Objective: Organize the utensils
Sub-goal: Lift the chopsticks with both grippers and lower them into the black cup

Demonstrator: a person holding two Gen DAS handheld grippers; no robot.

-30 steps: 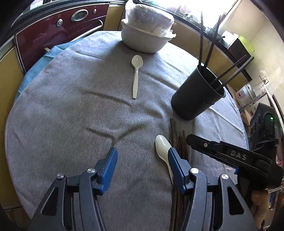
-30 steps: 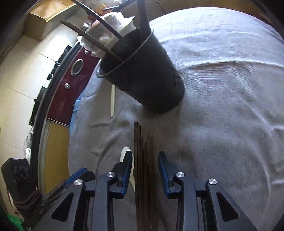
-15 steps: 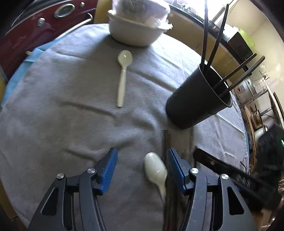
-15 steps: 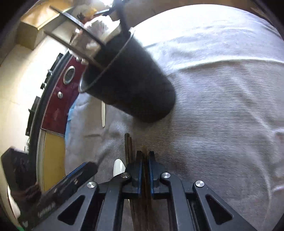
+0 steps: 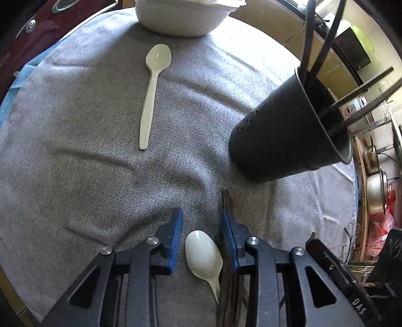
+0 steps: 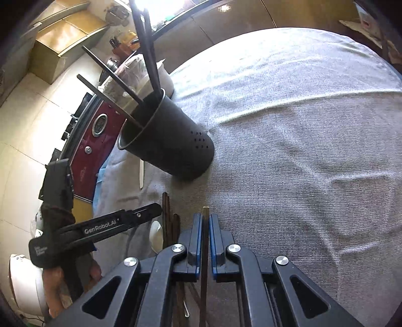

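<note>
The near spoon lies between the closing left gripper pads, untouched, pointing toward twelve o'clock. The right gripper, tilted steeply down, clamps one chopstick.

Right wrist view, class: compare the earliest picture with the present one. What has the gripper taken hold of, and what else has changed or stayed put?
The right gripper has shut on one brown chopstick from the pile. The left gripper has moved over the near spoon, jaws closing around its bowl, not yet pressing. The black holder, far spoon and white bowl stayed put.
</note>
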